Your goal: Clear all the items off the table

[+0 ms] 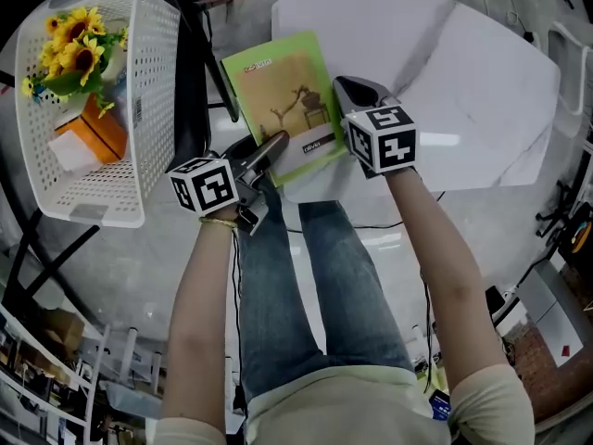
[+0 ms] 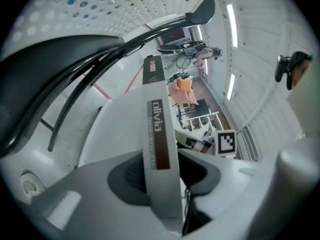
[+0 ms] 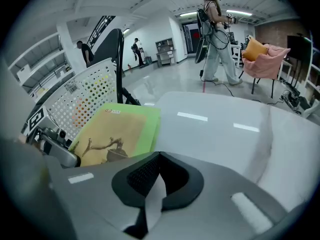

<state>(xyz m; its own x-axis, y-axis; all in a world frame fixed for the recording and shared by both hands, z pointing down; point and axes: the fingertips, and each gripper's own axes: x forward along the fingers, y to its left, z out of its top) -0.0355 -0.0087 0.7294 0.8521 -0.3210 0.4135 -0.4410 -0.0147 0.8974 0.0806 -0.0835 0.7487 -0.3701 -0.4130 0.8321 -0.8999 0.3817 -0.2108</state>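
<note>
A green book (image 1: 283, 95) with a tan cover picture lies at the near left edge of the white table (image 1: 445, 72). My left gripper (image 1: 273, 145) is at the book's near corner. In the left gripper view the book's grey spine (image 2: 159, 134) stands between the jaws, and the left gripper (image 2: 161, 166) has its pads against both sides of it. My right gripper (image 1: 357, 89) is shut with nothing in it, by the book's right edge. The right gripper view shows the right gripper (image 3: 160, 156) over the table, with the book (image 3: 117, 131) ahead to its left.
A white perforated basket (image 1: 148, 109) stands left of the table, holding sunflowers (image 1: 69, 49) and an orange box (image 1: 97, 133). A black chair frame (image 1: 190, 72) rises between basket and table. The person's jeans-clad legs are below the table edge. People stand far off in the room.
</note>
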